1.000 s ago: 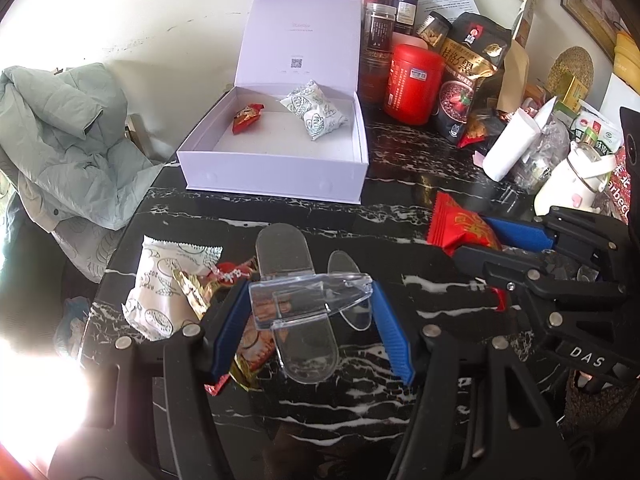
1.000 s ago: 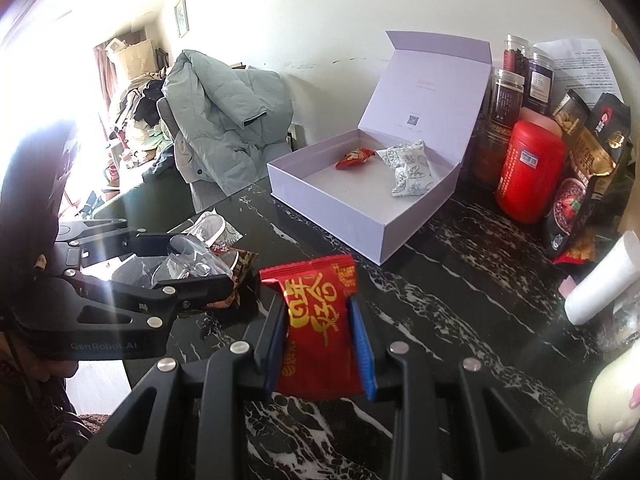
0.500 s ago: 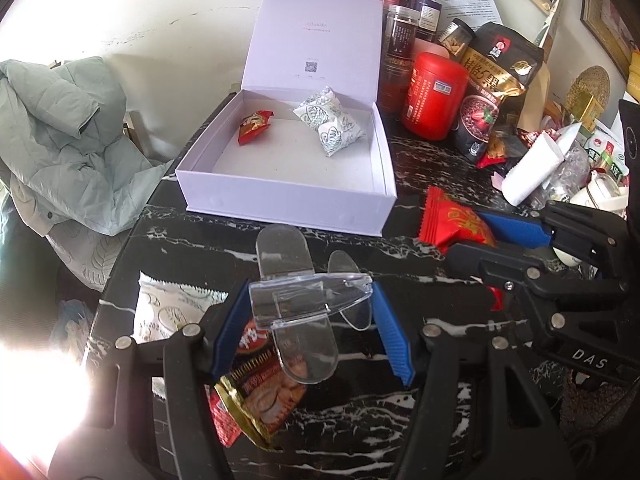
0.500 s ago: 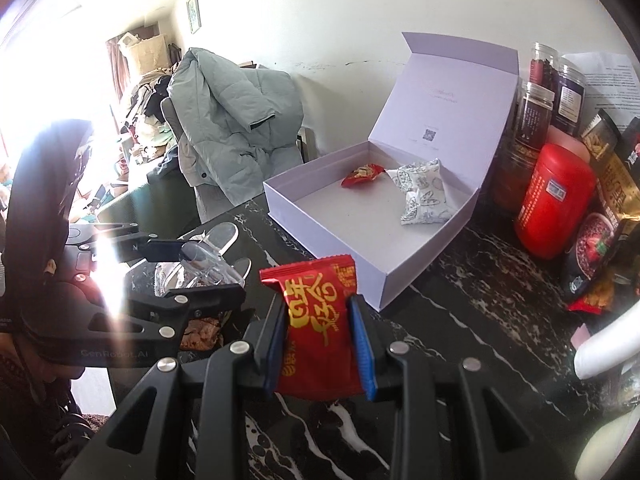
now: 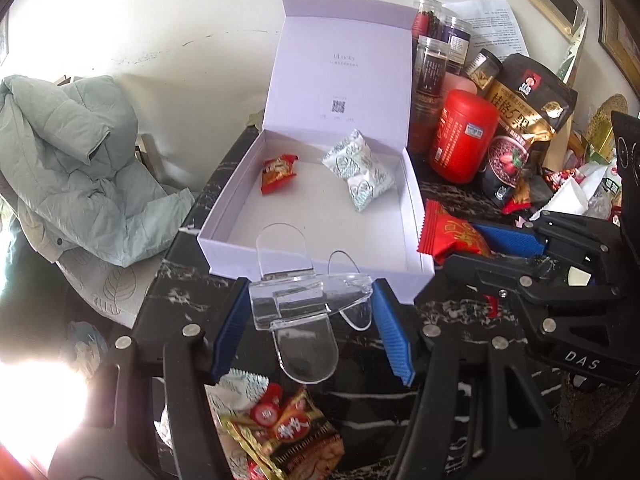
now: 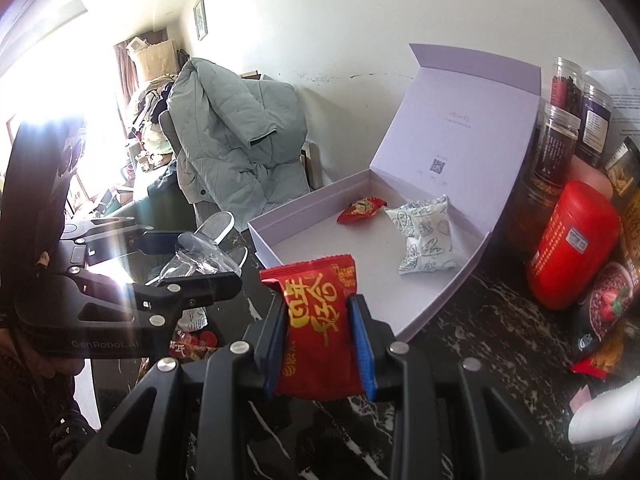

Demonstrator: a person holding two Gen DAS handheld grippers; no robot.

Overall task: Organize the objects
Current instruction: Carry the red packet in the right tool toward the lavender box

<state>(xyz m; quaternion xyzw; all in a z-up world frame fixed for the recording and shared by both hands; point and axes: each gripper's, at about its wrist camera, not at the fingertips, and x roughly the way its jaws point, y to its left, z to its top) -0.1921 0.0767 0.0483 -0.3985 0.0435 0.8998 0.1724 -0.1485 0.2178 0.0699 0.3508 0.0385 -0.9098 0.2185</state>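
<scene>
Marble tabletop is being seen in the left wrist view, with the lavender box lying open on it. A clear plastic clip is being held between the blue pads of the left gripper, just before the box's front wall. A small red candy and a white patterned packet are lying inside the box. A pile of snack wrappers is lying under the gripper.

In the right wrist view, a red snack packet is being squeezed upright by the right gripper, near the box's front corner. A red canister is standing beside the box.
</scene>
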